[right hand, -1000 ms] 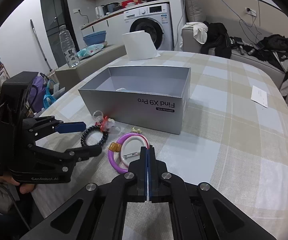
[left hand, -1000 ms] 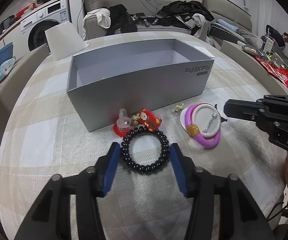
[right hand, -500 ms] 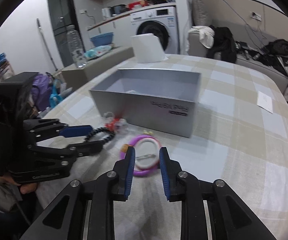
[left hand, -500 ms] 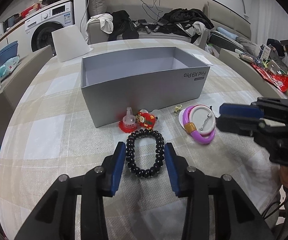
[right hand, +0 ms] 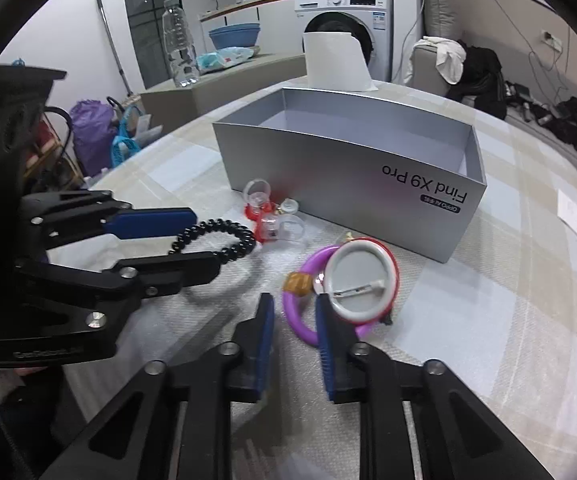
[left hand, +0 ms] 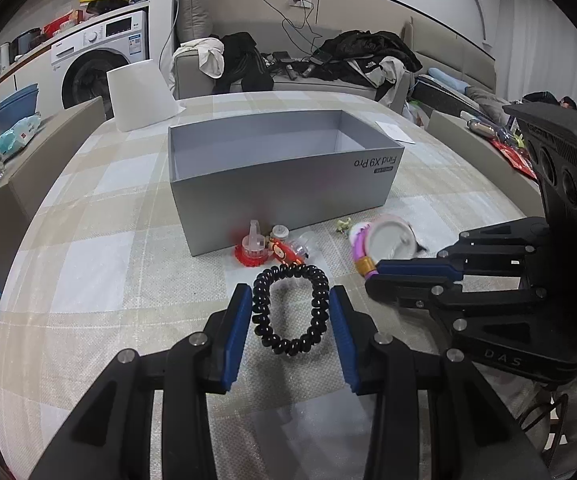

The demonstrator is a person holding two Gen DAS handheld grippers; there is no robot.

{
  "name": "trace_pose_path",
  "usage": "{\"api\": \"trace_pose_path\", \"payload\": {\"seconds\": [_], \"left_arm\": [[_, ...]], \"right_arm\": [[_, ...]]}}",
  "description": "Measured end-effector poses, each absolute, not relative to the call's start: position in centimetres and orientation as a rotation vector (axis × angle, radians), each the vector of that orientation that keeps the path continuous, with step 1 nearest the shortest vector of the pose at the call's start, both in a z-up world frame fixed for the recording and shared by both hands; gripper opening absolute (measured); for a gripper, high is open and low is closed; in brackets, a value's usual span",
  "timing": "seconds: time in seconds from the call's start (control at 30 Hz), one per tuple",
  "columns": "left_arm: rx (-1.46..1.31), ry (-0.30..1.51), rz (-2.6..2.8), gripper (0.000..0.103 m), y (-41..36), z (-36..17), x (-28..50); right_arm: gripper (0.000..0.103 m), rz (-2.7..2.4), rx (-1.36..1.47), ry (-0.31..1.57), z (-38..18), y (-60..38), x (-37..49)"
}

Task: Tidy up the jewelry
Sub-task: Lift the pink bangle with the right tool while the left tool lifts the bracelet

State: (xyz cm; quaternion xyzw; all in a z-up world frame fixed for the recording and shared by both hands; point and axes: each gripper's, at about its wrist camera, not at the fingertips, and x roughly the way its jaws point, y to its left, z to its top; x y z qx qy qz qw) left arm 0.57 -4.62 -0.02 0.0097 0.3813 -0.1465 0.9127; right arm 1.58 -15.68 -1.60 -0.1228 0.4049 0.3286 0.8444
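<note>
The black bead bracelet (left hand: 288, 310) is clamped by the left gripper (left hand: 289, 332) mid-frame while the purple bangle (right hand: 302, 320) is being closed on by the right gripper (right hand: 294, 338), so lifting into the grey box (left hand: 280, 184) seems next.

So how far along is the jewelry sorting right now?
Nothing is visibly boxed yet: what shows of the grey box looks empty. The left tongs squeeze the black beaded bracelet; the right tongs are closing around the purple bangle. The red charm still waits.
</note>
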Motion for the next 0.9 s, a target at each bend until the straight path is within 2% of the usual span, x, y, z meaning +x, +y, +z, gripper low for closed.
{"api": "trace_pose_path", "payload": {"seconds": [0.1, 0.23, 0.43, 0.67, 0.8, 0.87, 0.9], "left_arm": [[0.009, 0.775, -0.303, 0.034, -4.4, 0.1, 0.5], [-0.004, 0.756, -0.302, 0.034, -4.2, 0.4, 0.3], [-0.012, 0.745, -0.302, 0.034, -4.2, 0.5, 0.4], [-0.007, 0.745, -0.306, 0.034, -4.4, 0.5, 0.4], [-0.007, 0.748, -0.306, 0.034, -4.4, 0.4, 0.4], [-0.006, 0.748, -0.306, 0.034, -4.5, 0.4, 0.3], [-0.006, 0.748, -0.305, 0.034, -4.5, 0.4, 0.3]], "right_arm": [[0.007, 0.734, -0.221, 0.832, -0.9, -16.3, 1.1], [0.007, 0.842, 0.005, 0.828, 0.5, -18.9, 1.8], [0.007, 1.031, 0.552, 0.927, -0.6, -23.8, 5.1], [0.007, 1.034, 0.642, 0.989, -2.0, -24.3, 6.1], [0.010, 0.942, 0.503, 0.991, -1.2, -23.4, 6.0], [0.016, 0.935, 0.497, 0.998, -1.2, -23.3, 5.9], [0.027, 0.948, 0.496, 0.979, -0.8, -23.4, 5.8]]}}
